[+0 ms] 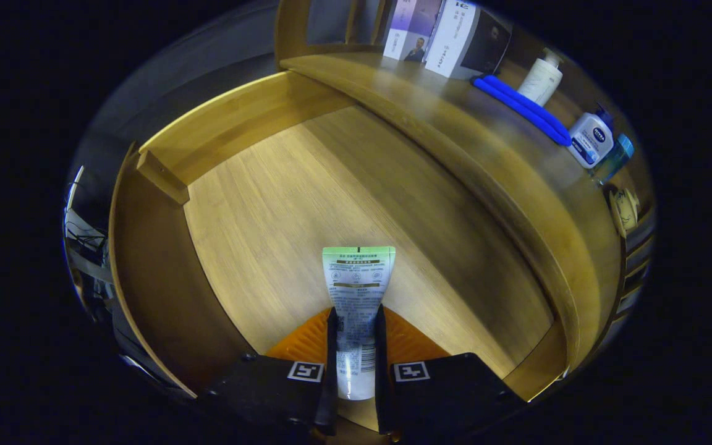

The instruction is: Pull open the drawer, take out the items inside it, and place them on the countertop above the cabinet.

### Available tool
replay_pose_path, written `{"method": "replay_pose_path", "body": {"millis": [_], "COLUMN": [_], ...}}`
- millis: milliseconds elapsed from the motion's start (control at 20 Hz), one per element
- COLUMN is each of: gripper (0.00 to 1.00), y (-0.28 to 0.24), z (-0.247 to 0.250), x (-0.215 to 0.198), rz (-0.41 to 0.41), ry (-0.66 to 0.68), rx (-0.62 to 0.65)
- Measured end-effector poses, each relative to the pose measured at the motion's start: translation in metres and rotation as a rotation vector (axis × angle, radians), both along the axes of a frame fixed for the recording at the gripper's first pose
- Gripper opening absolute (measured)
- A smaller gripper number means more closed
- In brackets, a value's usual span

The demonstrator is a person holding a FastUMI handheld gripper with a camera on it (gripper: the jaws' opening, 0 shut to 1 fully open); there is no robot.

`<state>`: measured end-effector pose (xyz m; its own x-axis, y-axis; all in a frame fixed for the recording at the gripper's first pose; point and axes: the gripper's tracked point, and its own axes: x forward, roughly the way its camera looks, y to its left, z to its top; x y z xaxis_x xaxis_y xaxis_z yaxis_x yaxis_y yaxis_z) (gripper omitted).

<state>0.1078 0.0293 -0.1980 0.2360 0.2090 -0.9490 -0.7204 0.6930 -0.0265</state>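
Observation:
My gripper is shut on a white tube with a green crimped end; both fingers press on its sides and the crimped end points away from me. Tube and fingers hang over the wooden floor of the open drawer. The drawer's front wall lies beyond to the left. The wooden countertop runs above the drawer on the right.
On the countertop stand two printed boxes, a white pump bottle, a long blue object, a white and blue bottle and a small blue-capped bottle. Bare countertop lies nearer me.

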Motion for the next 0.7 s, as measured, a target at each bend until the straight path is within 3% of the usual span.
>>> {"method": "replay_pose_path", "body": {"millis": [450, 700], "gripper": [0.27, 0.27], "y": [0.027, 0.031], "z": [0.07, 0.11], "x": [0.012, 0.042], "rz": [-0.009, -0.093], "ry": [-0.15, -0.238], "rx": [0.147, 0.234]}}
